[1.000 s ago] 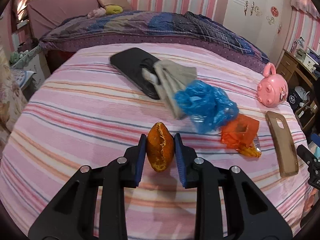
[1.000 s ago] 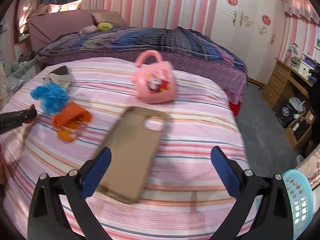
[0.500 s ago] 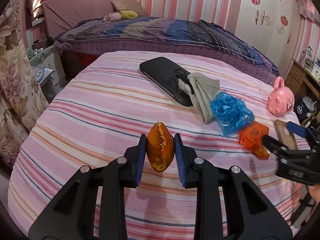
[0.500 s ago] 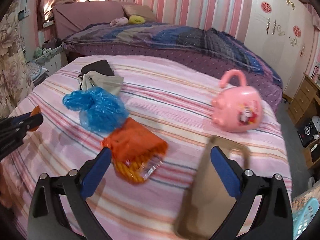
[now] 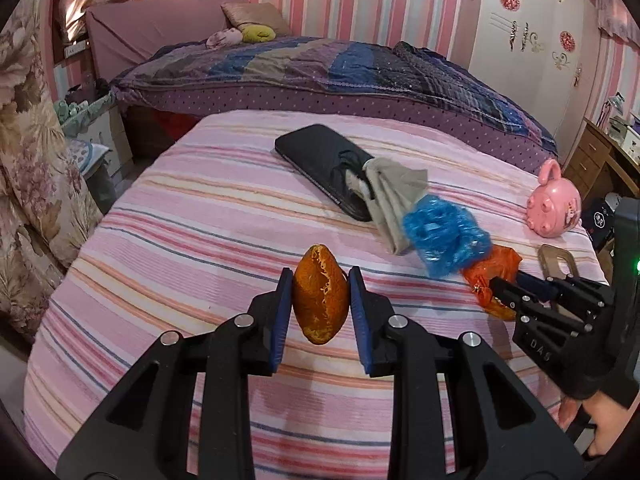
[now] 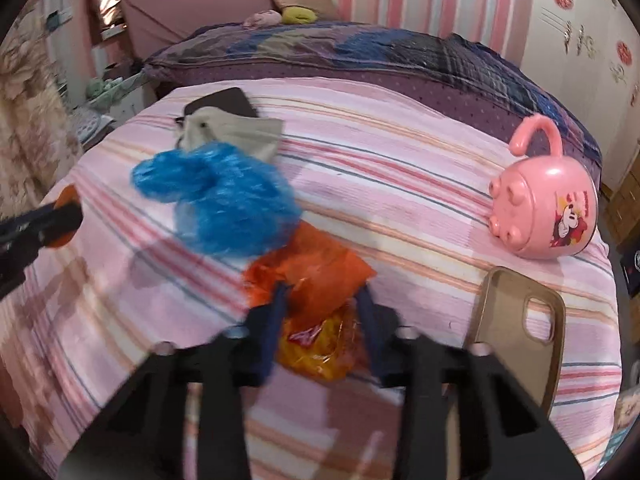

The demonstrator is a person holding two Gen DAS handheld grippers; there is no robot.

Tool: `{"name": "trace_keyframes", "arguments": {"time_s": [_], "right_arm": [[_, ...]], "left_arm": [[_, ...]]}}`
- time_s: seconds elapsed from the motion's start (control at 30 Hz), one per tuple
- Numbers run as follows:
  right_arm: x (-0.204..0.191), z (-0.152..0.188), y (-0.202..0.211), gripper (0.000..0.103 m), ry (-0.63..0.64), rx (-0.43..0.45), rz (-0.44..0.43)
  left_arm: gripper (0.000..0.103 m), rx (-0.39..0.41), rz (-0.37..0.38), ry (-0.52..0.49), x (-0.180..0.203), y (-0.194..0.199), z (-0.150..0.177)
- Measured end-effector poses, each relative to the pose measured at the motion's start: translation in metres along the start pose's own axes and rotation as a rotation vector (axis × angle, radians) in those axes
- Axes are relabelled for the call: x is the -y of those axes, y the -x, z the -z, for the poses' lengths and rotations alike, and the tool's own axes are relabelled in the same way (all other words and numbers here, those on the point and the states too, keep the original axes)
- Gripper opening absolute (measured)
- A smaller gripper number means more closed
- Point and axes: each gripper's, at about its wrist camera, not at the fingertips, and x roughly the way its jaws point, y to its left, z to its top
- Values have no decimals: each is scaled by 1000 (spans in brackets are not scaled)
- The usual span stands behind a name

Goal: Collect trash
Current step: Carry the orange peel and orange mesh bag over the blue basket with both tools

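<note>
Left gripper (image 5: 320, 300) pinching torn orange peel (image 5: 320, 300); right gripper (image 6: 322, 312) apparently closing on crinkled orange plastic wrapper (image 6: 316, 280), blurred. Squeeze gently, lift straight.

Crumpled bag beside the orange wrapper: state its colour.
Bright blue; the crumpled bag shows best in the right wrist view.

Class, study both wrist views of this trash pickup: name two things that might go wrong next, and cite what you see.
1. The right gripper straddles the crumpled orange plastic wrapper; the crinkled blue plastic bag touches that wrapper and might be dragged along.
2. The left gripper pinches the curled orange peel only at its sides, so it could slip out in transit.
</note>
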Motion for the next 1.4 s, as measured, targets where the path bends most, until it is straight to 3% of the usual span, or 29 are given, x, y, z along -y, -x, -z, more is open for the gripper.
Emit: {"name": "trace_keyframes", "arguments": {"time_s": [0.07,0.4,0.63,0.83,1.13,1.4], "right_arm": [[1,8,14,10,-5,33,9],[45,40,94,10,-69,129,67],[76,66,129,10,-109,158,108],[110,83,154,10,-138,185,147],[170,110,194,10,-211,215,236],[241,158,236,10,-313,216,348]], "left_arm": [[27,9,0,-6,2,8,-1],[27,29,24,-26,25,34,4],[27,55,61,-24,53,56,6],[27,84,46,-85,85,71,14],[27,70,63,-117,126,70,28],[27,72,125,-201,178,78,47]]}}
